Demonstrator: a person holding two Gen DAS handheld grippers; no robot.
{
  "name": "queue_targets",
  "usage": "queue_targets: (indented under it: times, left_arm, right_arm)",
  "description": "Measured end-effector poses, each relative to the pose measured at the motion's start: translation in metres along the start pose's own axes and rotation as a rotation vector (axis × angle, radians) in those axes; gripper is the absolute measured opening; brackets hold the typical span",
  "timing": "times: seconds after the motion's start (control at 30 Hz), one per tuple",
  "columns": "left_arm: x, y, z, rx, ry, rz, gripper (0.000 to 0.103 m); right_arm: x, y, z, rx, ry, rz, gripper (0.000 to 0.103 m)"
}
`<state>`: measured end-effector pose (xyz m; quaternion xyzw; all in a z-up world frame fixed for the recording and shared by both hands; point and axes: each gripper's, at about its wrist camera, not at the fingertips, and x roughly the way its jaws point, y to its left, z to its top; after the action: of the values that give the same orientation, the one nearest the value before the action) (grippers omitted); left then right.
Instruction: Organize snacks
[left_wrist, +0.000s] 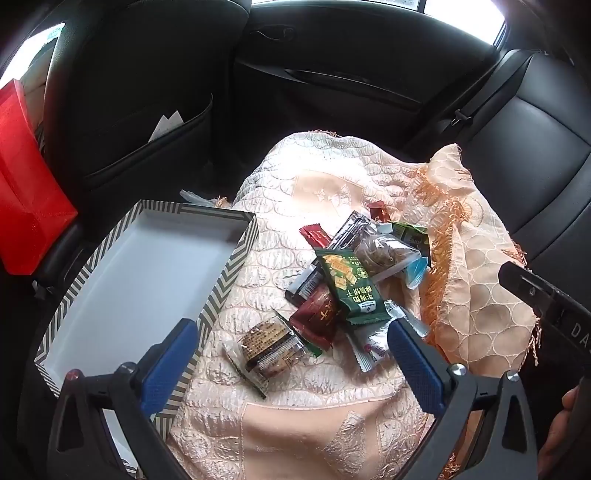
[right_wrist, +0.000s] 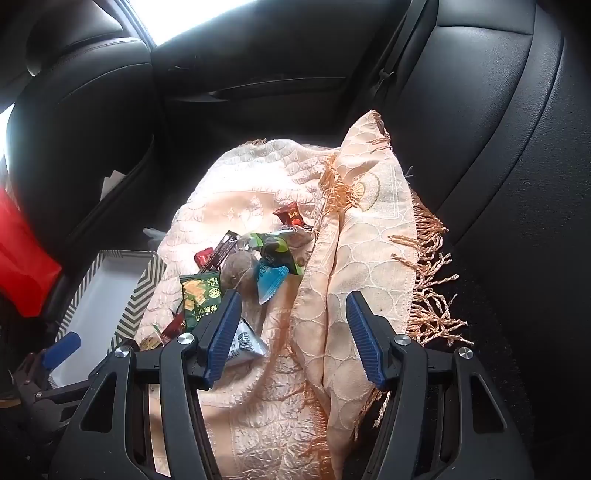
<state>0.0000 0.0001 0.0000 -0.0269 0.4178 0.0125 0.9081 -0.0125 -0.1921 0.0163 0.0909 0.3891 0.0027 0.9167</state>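
Note:
A heap of wrapped snacks lies on a peach cloth (left_wrist: 317, 206) on a car's back seat. On top is a green cracker packet (left_wrist: 349, 284) (right_wrist: 201, 297); a dark red packet (left_wrist: 317, 317), a clear-wrapped brown biscuit (left_wrist: 267, 345), a blue-tipped wrapper (right_wrist: 269, 278) and a small red candy (right_wrist: 290, 216) lie around it. A white box with a striped rim (left_wrist: 229, 273) (right_wrist: 146, 291) stands left of the heap with nothing in it. My left gripper (left_wrist: 291, 332) hangs open just above the near snacks. My right gripper (right_wrist: 293, 306) is open over the cloth fold, nothing between its fingers.
A red bag (left_wrist: 26, 184) leans against the front seat at the left. The black door panel (left_wrist: 332, 81) and seat back (right_wrist: 498, 129) close in the space. The cloth's fringed fold (right_wrist: 369, 229) is bunched up on the right. A person's hand (left_wrist: 561, 428) shows at the lower right.

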Motion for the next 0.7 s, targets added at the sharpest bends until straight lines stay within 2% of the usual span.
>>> queue_targets:
  times: [0.7]
  left_arm:
    - [0.0055, 0.0008, -0.0031, 0.008, 0.007, 0.007, 0.103]
  right_arm:
    - [0.0032, -0.0002, -0.0020, -0.005, 0.015, 0.001, 0.059]
